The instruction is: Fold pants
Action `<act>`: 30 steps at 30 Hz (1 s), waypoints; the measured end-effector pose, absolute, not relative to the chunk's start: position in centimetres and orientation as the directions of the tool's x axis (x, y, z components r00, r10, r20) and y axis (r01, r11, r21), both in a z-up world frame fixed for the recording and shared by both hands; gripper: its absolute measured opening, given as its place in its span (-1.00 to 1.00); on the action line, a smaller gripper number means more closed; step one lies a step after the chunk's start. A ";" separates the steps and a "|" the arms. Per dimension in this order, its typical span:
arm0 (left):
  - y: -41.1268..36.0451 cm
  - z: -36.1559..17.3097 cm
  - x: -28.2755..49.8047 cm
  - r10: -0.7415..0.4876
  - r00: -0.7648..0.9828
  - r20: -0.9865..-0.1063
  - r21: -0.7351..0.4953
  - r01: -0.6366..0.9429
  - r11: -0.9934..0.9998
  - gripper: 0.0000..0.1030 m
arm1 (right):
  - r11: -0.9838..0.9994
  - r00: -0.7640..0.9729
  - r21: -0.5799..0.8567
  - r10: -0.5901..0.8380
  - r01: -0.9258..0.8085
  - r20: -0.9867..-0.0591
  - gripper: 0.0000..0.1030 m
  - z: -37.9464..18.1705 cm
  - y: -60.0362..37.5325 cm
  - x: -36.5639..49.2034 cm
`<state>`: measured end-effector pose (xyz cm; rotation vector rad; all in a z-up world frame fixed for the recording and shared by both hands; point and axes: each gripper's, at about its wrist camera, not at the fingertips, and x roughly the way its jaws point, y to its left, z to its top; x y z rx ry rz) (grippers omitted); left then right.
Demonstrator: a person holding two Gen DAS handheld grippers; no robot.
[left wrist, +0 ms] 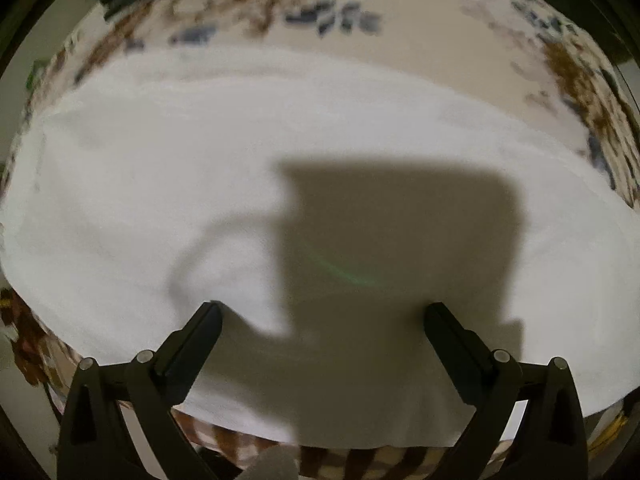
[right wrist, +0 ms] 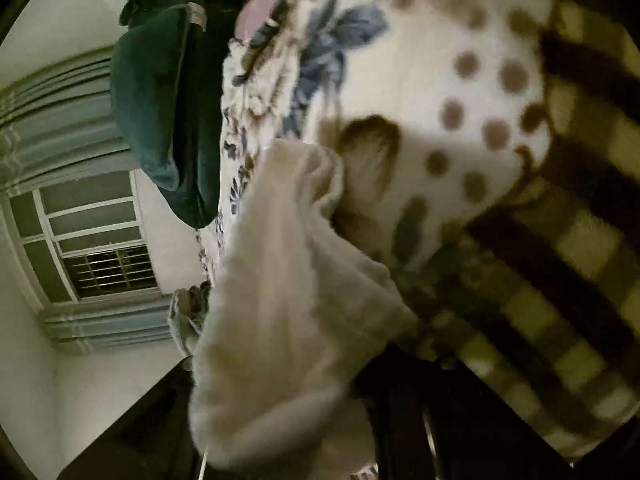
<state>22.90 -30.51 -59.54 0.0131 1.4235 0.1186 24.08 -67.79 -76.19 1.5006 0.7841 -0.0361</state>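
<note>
Left gripper (left wrist: 322,310) hangs wide open, holding nothing, over white pants (left wrist: 200,168) spread flat on a flowered bedspread (left wrist: 420,32). Right gripper (right wrist: 280,360) clamps a bunched fold of them above the bed.

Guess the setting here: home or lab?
Likely a home bedroom: white pants lie on a floral bedspread, with a curtained window and a green pillow nearby.

One pair of white pants (left wrist: 248,152) is seen, spread on one floral bedspread (left wrist: 440,40). Two grippers are counted, the left gripper (left wrist: 322,316) and the right gripper (right wrist: 280,420). One green cushion (right wrist: 160,100) and one window (right wrist: 96,248) are shown, and possibly one checked blanket (right wrist: 560,300), though blurred.
</note>
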 end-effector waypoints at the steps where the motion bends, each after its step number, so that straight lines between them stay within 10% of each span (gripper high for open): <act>1: -30.5 -58.6 22.7 0.118 0.176 -0.977 0.108 -0.068 0.992 1.00 | 0.151 0.756 0.862 0.423 0.484 -0.499 -0.77 -75.4 -67.3 24.4; 15: -15.1 -49.3 20.0 0.110 0.328 -0.938 0.029 -0.242 0.970 1.00 | 0.449 0.694 0.819 0.459 0.357 -0.555 -0.80 -59.5 -51.1 27.8; 26: 2.8 -50.0 14.7 0.197 0.257 -0.946 0.083 -0.395 0.915 1.00 | 0.698 0.422 0.672 0.546 0.249 -0.724 -0.79 -64.5 -24.3 31.4; 30: 7.0 -51.1 13.0 0.219 0.220 -0.951 0.102 -0.446 0.889 1.00 | 0.830 0.263 0.517 0.462 0.210 -0.847 -0.09 -67.9 -15.7 31.3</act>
